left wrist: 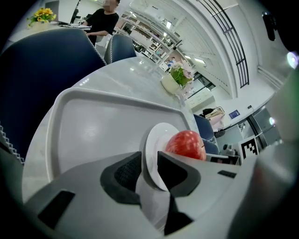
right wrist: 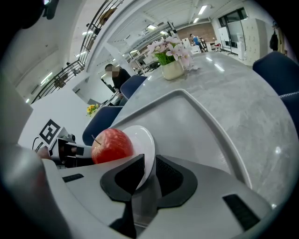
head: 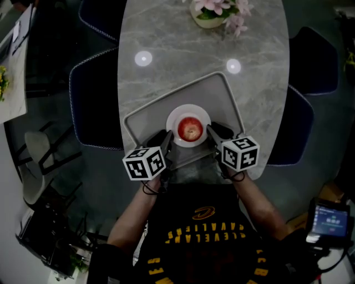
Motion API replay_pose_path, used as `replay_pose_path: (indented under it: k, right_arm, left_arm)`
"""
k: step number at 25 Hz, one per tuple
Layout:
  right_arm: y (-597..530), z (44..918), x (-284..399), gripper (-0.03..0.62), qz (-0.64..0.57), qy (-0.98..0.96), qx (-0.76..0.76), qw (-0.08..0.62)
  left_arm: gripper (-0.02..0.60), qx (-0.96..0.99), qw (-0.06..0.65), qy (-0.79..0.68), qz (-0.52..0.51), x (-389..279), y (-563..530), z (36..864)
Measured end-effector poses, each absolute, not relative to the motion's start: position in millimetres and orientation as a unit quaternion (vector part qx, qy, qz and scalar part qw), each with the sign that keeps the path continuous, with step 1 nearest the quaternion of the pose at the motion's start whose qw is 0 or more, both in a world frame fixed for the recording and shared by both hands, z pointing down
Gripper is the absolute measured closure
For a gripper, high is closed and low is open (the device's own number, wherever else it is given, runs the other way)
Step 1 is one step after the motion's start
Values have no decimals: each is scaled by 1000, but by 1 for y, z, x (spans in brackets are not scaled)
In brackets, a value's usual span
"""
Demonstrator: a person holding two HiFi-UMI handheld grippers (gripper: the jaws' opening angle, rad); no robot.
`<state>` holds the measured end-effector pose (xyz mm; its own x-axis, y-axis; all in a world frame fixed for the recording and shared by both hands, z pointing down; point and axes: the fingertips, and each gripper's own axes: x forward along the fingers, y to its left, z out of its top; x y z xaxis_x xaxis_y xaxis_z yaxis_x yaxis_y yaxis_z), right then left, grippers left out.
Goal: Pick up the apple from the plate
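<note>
At the left side of the scene, the left tool (left wrist: pixel 149 170) grasps the near-left rim of a white plate (left wrist: pixel 156 140). Its two dark pads are clenched on the thin edge, one on each face of the rim. Just past this tool's tips, on the plate's upper face, sits the red apple (left wrist: pixel 186 144), upright with its stem end up. Neither pad touches the fruit. Beyond the tips and to their left spreads a pale grey tray (left wrist: pixel 103 126), which lies on the marbled counter (head: pixel 183 50). Whether the plate rests on the tray or hangs just above it cannot be told. A dark blue chair (head: pixel 94 105) stands off the counter's edge on this tool's outer side. Far ahead of both tools, at the counter's far end, is a flower pot (head: pixel 216 11) with pink blooms.

On the apple's other side, the right tool (right wrist: pixel 149 170) grips the opposite rim of the same plate, pads clamped on the edge in the same way. From this tool the apple lies just ahead and to the left of its tips, between the two tools.
</note>
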<state>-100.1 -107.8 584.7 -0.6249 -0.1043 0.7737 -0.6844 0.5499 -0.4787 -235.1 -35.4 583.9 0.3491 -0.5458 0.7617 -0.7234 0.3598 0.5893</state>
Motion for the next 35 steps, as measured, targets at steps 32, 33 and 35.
replay_pose_path:
  k: [32,33,35]
  right_arm:
    - [-100,586,-103,545,468,-784,232,336]
    - [-100,586,-103,545,469,-783,232,335]
    - [-99,587,-102,546,474,-782,232,332]
  left_arm:
    - [528,533,635,-555,67,-230,-24,590]
    - [529,533,635,-555,68,-230,-24,590]
    - [531,533,634,-555,70,-230,-24,590]
